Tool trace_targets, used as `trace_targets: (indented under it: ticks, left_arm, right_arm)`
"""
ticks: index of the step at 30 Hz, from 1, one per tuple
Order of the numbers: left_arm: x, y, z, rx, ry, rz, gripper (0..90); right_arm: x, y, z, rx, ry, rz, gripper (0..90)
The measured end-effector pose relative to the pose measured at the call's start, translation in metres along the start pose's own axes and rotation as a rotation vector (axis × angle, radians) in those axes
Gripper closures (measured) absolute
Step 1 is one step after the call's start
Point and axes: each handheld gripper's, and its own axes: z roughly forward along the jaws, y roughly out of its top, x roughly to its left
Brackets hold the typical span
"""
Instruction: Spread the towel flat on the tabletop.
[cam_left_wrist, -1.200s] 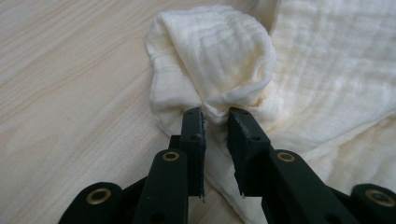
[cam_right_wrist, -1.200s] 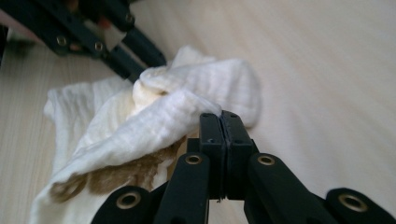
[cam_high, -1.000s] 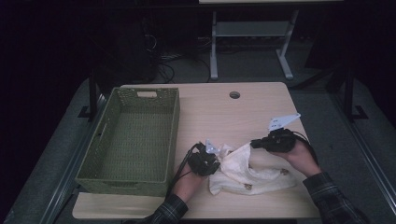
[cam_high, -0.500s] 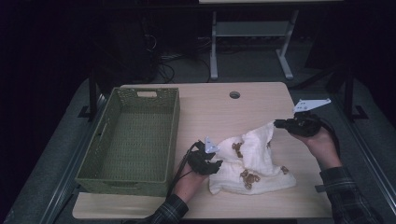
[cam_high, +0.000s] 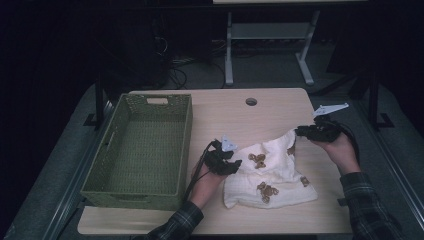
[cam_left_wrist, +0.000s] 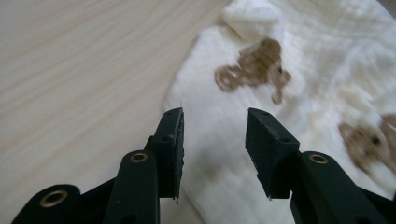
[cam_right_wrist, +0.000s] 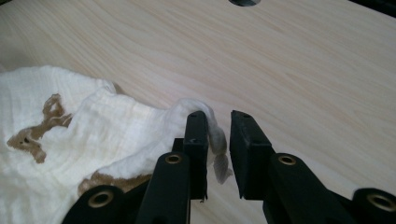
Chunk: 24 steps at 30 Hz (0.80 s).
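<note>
**Cloth spread on table, both grippers loosening**

Table (cam_high: 270, 112) — light wood-grain top, round grommet hole (cam_high: 251, 101) near the far edge. No writing or labels readable on anything.

Basket (cam_high: 139, 150) — green woven, rectangular, with a slot handle in its far wall. It sits on the table's left half, apart from the cloth.

Cloth (cam_high: 272, 172) — cream muslin printed with brown teddy bears, rumpled and partly spread on the near-right part of the table, to the right of the basket. One corner is drawn out toward the right gripper. The print carries no text.

Right gripper (cam_high: 306, 132) — at the cloth's far-right corner, held in the right hand (cam_high: 342, 150). Its jaws have just been opening. In the right gripper view (cam_right_wrist: 217, 140) the twisted cloth corner sits in the gap, lying against the left jaw with clear space to the right one, so not clamped.

Left gripper (cam_high: 235, 165) — at the cloth's left edge, left hand (cam_high: 205, 182) behind it. Its jaws have just been opening too. The left gripper view (cam_left_wrist: 214, 140) shows them well apart over the cloth's edge, nothing gripped.
</note>
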Motion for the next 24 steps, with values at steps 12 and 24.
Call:
trace_targets:
  ticks: [12,24]
  left_arm:
    - [0.022,0.030,0.055,0.015,-0.040,-0.038,55.1]
    - [0.023,0.035,0.073,0.051,-0.101,-0.018,87.6]
  right_arm:
    - [-0.016,-0.022,-0.013,0.005,-0.005,0.055,72.5]
    - [-0.003,-0.026,0.000,0.024,0.048,0.025,71.4]
